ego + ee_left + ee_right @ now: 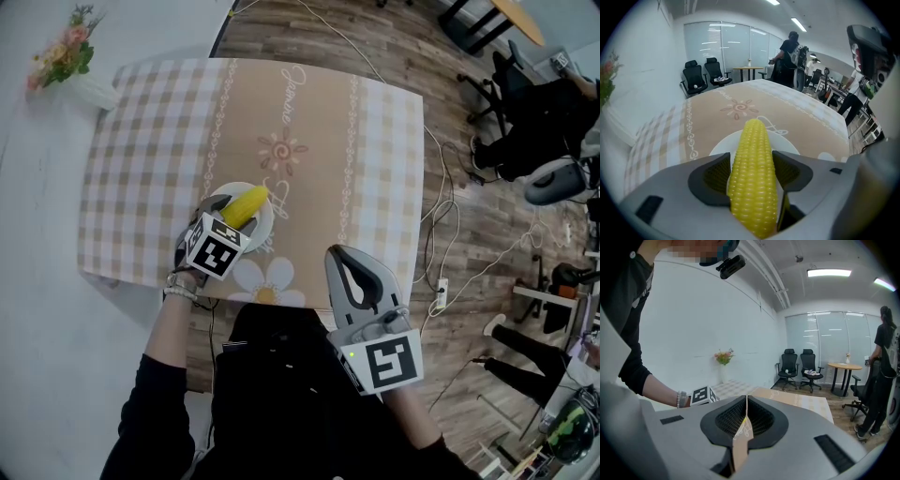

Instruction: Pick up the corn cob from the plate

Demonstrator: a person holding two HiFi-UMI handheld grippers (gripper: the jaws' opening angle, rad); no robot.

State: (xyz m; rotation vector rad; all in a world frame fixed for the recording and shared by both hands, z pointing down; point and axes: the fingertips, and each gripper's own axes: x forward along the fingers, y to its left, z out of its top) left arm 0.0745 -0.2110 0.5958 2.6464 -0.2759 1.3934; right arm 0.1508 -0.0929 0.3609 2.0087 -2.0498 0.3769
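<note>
Left gripper (751, 169): fingers (715, 176) wide open, straddling the corn cob (754, 138), which lies on the white plate (723, 146) on the surface (319, 112). Right gripper (746, 420): fingers closed, empty. Risk: closing off-centre could squeeze the rounded cob out or tip the plate.

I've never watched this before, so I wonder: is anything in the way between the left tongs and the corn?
Nothing visible is. The corn lies on the plate, right between the jaws of the left tongs. The jaws stand open on either side of it, with nothing else between them.
</note>
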